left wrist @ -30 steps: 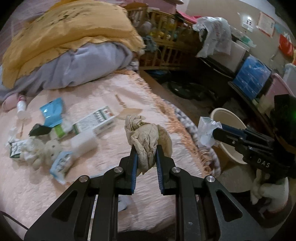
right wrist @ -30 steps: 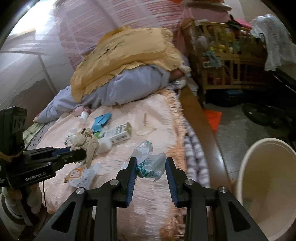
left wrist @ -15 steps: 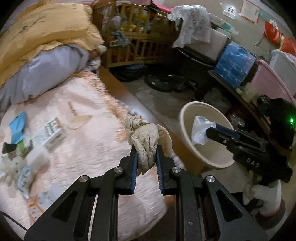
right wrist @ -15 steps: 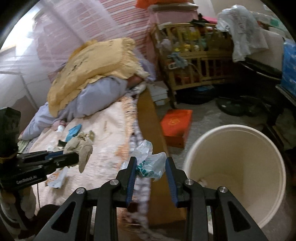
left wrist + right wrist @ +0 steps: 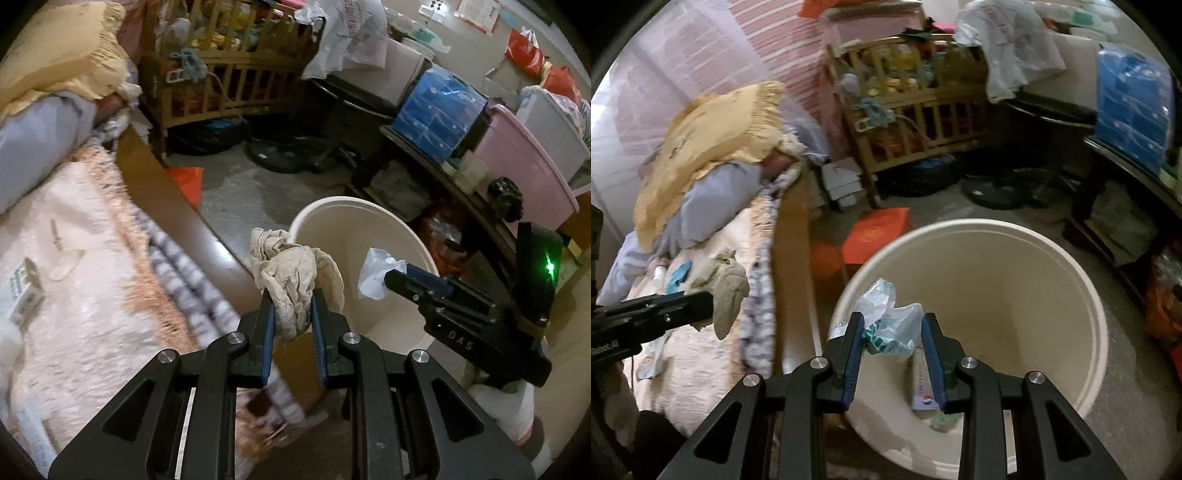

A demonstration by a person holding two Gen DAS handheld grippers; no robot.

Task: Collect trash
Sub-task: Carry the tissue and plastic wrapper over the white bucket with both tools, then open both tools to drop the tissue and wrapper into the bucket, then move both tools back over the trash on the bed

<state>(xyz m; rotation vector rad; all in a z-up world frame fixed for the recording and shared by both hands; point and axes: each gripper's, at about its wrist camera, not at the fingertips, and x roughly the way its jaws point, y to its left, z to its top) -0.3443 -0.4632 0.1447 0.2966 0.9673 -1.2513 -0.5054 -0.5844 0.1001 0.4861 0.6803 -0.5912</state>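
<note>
My left gripper (image 5: 292, 306) is shut on a crumpled beige rag (image 5: 295, 277), held over the wooden bed edge beside the cream bin (image 5: 332, 210). From the right wrist view the rag (image 5: 727, 284) hangs off the left gripper (image 5: 701, 306), still above the bed's edge. My right gripper (image 5: 893, 332) is shut on a clear plastic wrapper with green print (image 5: 892, 321), above the near rim of the cream bin (image 5: 1089, 306). In the left wrist view that wrapper (image 5: 375, 273) pokes from the right gripper (image 5: 388, 275) over the bin's mouth. A few scraps (image 5: 925, 384) lie in the bin's bottom.
The pink-covered bed (image 5: 74, 277) keeps a white carton (image 5: 22, 291) and small litter. A red box (image 5: 875, 232) lies on the floor beyond the bin. A wooden crib (image 5: 221, 74), a dark shelf with blue and pink containers (image 5: 443, 110) and a fan base (image 5: 288, 155) crowd the floor.
Both grippers swung right from over the bed toward the bin, each keeping its load. The right one now hangs over the bin's near rim; the left one reached the bed edge.
</note>
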